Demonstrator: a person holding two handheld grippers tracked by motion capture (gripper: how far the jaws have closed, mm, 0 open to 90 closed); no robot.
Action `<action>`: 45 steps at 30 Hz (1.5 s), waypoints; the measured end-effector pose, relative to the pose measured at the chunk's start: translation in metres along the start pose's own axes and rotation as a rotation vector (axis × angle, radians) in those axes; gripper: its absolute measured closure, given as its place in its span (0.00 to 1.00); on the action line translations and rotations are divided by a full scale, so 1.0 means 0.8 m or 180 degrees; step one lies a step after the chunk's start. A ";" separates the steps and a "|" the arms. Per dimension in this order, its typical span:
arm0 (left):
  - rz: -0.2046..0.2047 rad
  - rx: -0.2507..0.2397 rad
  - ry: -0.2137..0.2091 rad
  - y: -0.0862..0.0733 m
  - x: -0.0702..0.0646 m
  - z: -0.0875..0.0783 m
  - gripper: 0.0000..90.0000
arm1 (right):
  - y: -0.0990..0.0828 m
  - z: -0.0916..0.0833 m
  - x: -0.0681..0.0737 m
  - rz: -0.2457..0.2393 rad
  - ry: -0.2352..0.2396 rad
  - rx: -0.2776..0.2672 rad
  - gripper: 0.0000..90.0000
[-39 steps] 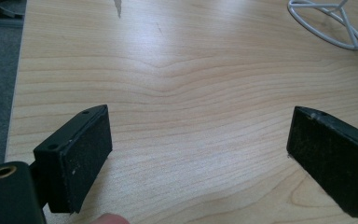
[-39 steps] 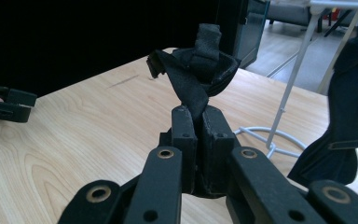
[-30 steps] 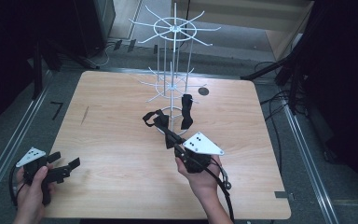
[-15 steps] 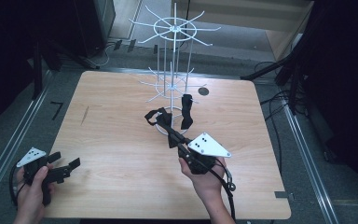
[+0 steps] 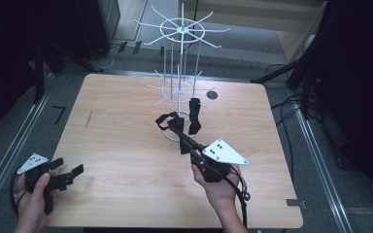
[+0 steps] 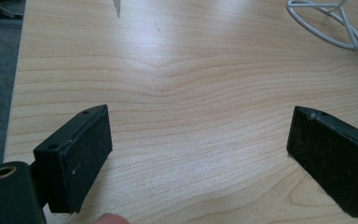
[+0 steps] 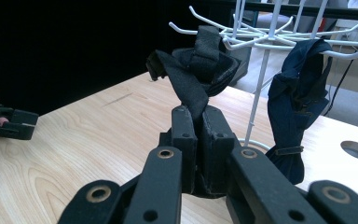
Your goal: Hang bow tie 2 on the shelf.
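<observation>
Left tool (image 5: 67,174) unchanged from a second ago: jaws wide, empty, low over the surface (image 5: 121,145) at its near left corner. Right tool (image 5: 181,136) has drawn back slightly toward the person, jaws clamped on black strap (image 7: 196,63), held just beside the white hook rack (image 5: 179,63). Second dark strap (image 7: 298,93) already hangs on a lower hook. Likely lining up to hang this one.

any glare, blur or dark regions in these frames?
High view: dim, surroundings near black, table evenly lit. Left gripper view: sharp wood grain, soft sheen up top. Right gripper view: black background at left, right gripper and black strap sharp.
</observation>
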State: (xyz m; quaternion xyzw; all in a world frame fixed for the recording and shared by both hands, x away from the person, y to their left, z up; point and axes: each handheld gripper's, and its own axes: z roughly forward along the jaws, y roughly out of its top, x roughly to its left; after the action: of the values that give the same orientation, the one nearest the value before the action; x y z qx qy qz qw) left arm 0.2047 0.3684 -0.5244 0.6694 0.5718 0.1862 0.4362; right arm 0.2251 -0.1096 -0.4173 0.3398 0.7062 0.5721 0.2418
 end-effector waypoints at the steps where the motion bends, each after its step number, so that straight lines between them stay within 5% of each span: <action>1: 0.0000 0.0001 0.0000 0.000 0.000 0.000 0.08 | 0.000 -0.001 -0.001 0.0009 0.0003 -0.0005 0.96; 24: -0.0001 0.0000 -0.0001 0.000 0.000 0.000 0.08 | 0.001 -0.006 -0.022 0.0141 -0.0060 0.0004 0.96; 45: -0.0010 0.0003 0.0004 0.000 0.000 0.000 0.08 | -0.011 0.032 -0.038 0.0364 -0.0161 0.0120 0.96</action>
State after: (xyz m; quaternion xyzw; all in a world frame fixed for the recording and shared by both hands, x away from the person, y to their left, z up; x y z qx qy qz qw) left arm 0.2049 0.3685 -0.5244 0.6686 0.5732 0.1856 0.4359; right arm 0.2616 -0.1170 -0.4327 0.3985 0.6900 0.5628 0.2200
